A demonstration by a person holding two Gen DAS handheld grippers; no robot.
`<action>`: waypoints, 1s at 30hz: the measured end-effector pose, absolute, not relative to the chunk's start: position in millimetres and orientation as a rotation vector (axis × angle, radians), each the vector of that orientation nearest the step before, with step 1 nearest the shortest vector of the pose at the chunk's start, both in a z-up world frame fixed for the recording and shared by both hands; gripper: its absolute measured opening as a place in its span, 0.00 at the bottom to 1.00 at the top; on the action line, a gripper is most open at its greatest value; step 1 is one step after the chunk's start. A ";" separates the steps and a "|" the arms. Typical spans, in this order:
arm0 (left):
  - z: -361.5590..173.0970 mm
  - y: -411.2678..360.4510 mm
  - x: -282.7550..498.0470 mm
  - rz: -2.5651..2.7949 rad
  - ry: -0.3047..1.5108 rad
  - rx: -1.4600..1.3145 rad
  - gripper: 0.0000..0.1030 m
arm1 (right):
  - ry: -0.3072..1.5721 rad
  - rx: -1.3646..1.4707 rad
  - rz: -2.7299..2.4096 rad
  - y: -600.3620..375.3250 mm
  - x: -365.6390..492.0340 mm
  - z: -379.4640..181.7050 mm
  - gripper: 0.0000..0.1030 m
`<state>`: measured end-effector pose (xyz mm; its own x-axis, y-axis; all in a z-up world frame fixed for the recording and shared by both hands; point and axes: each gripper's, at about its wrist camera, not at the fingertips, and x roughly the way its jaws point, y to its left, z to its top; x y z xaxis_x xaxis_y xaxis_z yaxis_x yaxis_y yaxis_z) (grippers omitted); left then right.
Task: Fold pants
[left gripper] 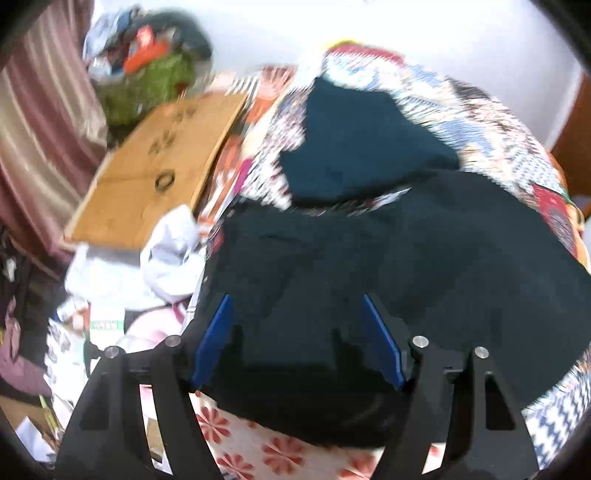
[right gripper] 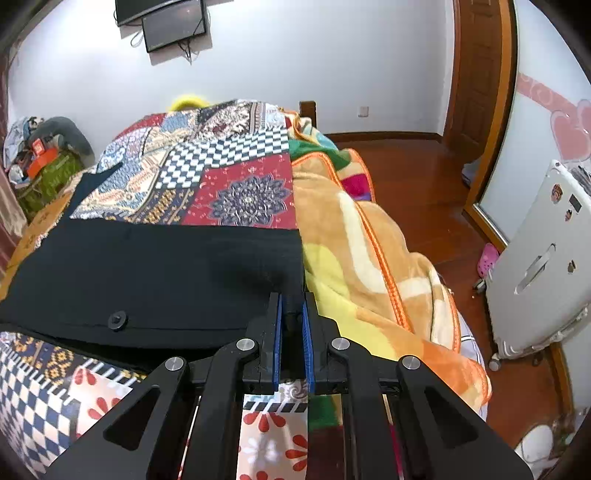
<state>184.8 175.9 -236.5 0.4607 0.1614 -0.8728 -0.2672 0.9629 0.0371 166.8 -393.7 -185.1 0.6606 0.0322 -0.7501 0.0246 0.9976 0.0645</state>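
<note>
Black pants (right gripper: 155, 280) laid flat across patchwork bedspread (right gripper: 236, 173) on the bed, spread as a wide dark band, w/ a button (right gripper: 117, 319) showing near the near edge. A second dark fold of cloth (left gripper: 354, 147) lies further up the bedspread in left wrist view, just beyond the main black panel (left gripper: 406, 266); cannot tell if same garment.

Right tool (right gripper: 292, 325): blue pads (right gripper: 277, 332) nearly together, pinching the right-hand corner of the pants, black fabric caught between them. Sits at the pants' edge, just beside the orange/yellow blanket (right gripper: 362, 251) bunched along the bed's right side.

Left tool (left gripper: 297, 332): spread wide, blue pads (left gripper: 214, 332) well apart, hanging over the black fabric; pads not pressing on it, nothing gripped. View blurred.

Surroundings, left wrist view: cardboard box (left gripper: 155, 173) beside the bed, white crumpled stuff (left gripper: 173, 251) below it, green-covered pile of clutter (left gripper: 147, 74) behind, reddish curtain (left gripper: 33, 122) at far left. Right wrist view: dark screen (right gripper: 173, 22) on white wall, wooden door (right gripper: 476, 74), wood floor (right gripper: 417, 177), white suitcase (right gripper: 535, 258) on casters at right, pink shoe (right gripper: 487, 258) near it.
</note>
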 end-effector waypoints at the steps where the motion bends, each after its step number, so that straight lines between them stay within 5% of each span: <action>1: -249.6 187.6 190.3 0.289 1.105 -0.120 0.63 | 0.853 0.072 0.000 -391.4 168.1 -187.2 0.08; 4: -282.9 205.8 197.8 0.369 1.205 -0.087 0.56 | 0.855 0.089 -0.020 -394.3 166.9 -192.3 0.08; 8: -304.2 224.6 189.8 0.390 1.207 -0.144 0.73 | 0.884 0.081 -0.031 -394.8 167.6 -198.6 0.08; 14: -298.9 211.4 183.3 0.396 1.197 -0.055 0.72 | 1.025 0.140 0.000 -397.0 175.5 -233.3 0.10; 20: -267.1 168.0 176.6 0.262 1.150 0.009 0.71 | 1.025 0.173 -0.014 -407.2 160.0 -213.6 0.26; 25: -259.6 119.4 169.8 0.147 1.169 0.062 0.72 | 0.982 0.257 0.001 -412.9 141.6 -199.1 0.51; 30: -251.2 105.7 163.6 0.179 1.158 0.105 0.71 | 1.015 0.325 0.066 -398.8 136.4 -210.3 0.53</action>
<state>163.6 105.7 -251.2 0.3896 0.1944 -0.9002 -0.0858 0.9809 0.1747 136.4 -398.8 -210.3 0.5302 0.2041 -0.8229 0.0956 0.9500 0.2972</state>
